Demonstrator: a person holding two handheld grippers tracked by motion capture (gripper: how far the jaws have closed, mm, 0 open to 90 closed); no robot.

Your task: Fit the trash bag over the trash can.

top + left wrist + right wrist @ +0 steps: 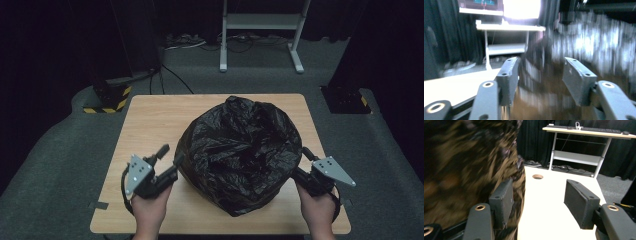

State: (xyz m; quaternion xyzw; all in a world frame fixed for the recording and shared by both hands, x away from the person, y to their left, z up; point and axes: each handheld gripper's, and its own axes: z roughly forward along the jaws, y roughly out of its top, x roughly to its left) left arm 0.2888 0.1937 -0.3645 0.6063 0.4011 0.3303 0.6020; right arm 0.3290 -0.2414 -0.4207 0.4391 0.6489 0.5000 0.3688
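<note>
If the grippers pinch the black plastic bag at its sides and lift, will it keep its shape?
Probably not. The black plastic bag is thin, crinkled film, so it would likely sag and stretch where pinched. Its glossy surface may slip between the pads. It stands puffed on the table, which suggests light or airy contents, though they are hidden.

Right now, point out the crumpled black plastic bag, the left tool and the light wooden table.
crumpled black plastic bag (pixel 240 152), high view, its middle folds
left tool (pixel 171 154), high view, between its fingertips
light wooden table (pixel 155 117), high view, bare far-left top
</note>
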